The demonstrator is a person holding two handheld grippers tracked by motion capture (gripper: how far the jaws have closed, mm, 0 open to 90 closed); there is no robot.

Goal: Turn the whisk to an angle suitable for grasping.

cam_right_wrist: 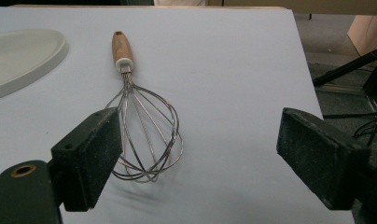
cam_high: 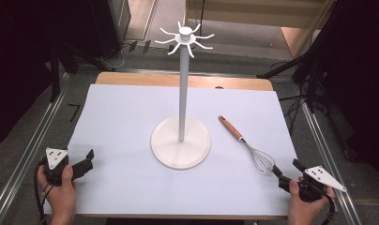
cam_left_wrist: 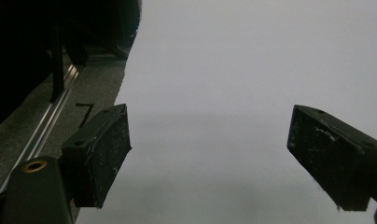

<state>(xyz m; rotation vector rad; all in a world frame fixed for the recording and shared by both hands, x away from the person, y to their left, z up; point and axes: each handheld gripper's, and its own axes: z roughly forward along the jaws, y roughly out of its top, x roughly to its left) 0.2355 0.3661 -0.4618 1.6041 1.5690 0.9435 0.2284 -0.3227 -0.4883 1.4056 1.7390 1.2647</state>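
A wire whisk (cam_high: 253,150) with a wooden handle (cam_high: 230,128) lies flat on the white sheet, right of a white hook stand (cam_high: 182,93). The stand has a round base (cam_high: 180,143) and a ring of curved hooks (cam_high: 185,38) at its top. My right gripper (cam_high: 287,175) rests open at the table's front right, just behind the whisk's wire end (cam_right_wrist: 147,133); its left jaw sits beside the wires, nothing between the jaws. My left gripper (cam_high: 86,162) rests open at the front left over bare sheet (cam_left_wrist: 214,93).
The white sheet (cam_high: 122,117) covers a wooden table whose far edge (cam_high: 131,78) shows. Metal rails (cam_high: 33,140) run along both sides. Black stands and cables (cam_high: 295,70) crowd the floor beyond the table. The stand's base (cam_right_wrist: 18,56) lies left of the whisk.
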